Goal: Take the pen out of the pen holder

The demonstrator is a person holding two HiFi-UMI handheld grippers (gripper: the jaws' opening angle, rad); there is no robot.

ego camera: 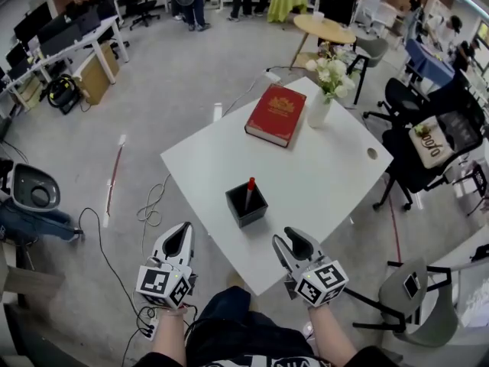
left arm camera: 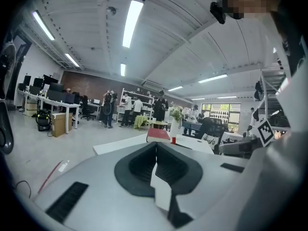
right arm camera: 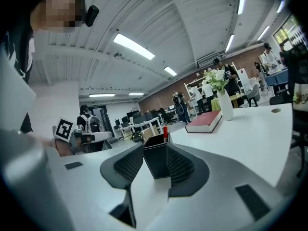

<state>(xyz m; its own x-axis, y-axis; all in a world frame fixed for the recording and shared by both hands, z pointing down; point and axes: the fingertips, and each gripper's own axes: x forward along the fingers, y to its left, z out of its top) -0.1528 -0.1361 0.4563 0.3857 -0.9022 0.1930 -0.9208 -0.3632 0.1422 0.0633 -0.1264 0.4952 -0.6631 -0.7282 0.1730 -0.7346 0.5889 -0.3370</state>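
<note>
A black square pen holder (ego camera: 246,206) stands near the front of the white table (ego camera: 328,182), with a red-capped pen (ego camera: 250,189) upright in it. My right gripper (ego camera: 293,245) hovers over the table's near edge, a little right of and short of the holder, open and empty. In the right gripper view the holder (right arm camera: 156,160) and the pen's cap (right arm camera: 165,129) show between the parted jaws of the right gripper (right arm camera: 155,149). My left gripper (ego camera: 180,237) hangs off the table's left front side; the left gripper (left arm camera: 155,147) has its jaws closed together and holds nothing. Only the pen's cap (left arm camera: 173,140) shows there.
A red book (ego camera: 276,115) lies at the table's far side, beside a white vase of flowers (ego camera: 319,107). Chairs (ego camera: 416,297) stand to the right of the table. Cables (ego camera: 153,205) trail on the floor at the left. People stand far off.
</note>
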